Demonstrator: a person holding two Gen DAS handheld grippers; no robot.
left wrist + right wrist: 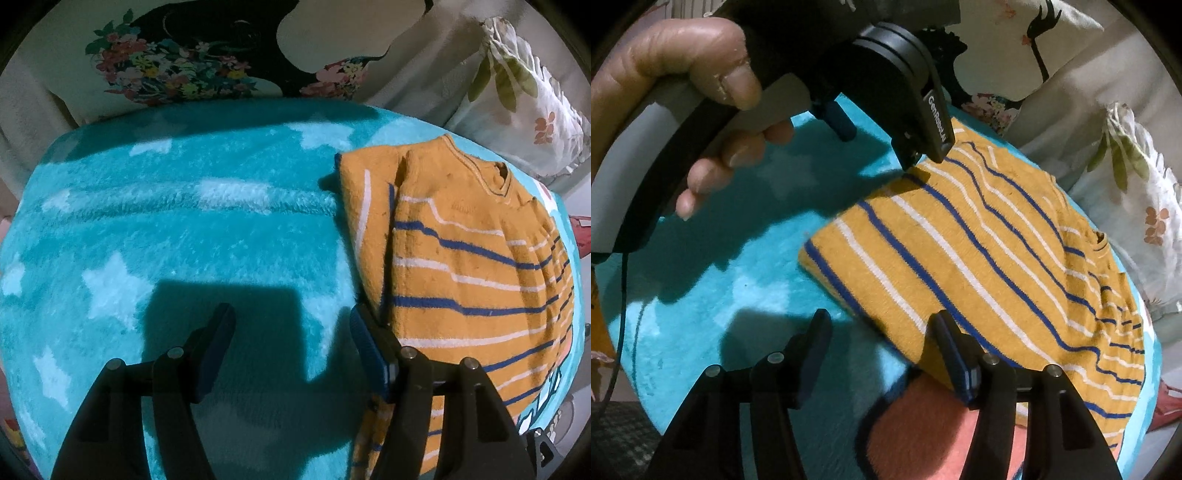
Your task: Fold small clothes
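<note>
The mustard striped sweater (pixel 461 266) lies partly folded on the teal star blanket (pixel 166 221), filling the right half of the left wrist view, collar toward the upper right. The left tool (pixel 291 350) stands with jaws apart and empty, its right finger just beside the sweater's near-left edge. The right tool (pixel 879 354), jaws also apart with nothing between them, hovers at the hem corner in the lower centre of its view. A good next fold probably means pinching both lower corners evenly. The blanket's left side offers open room; pillows (pixel 517 110) crowd the upper right.
</note>
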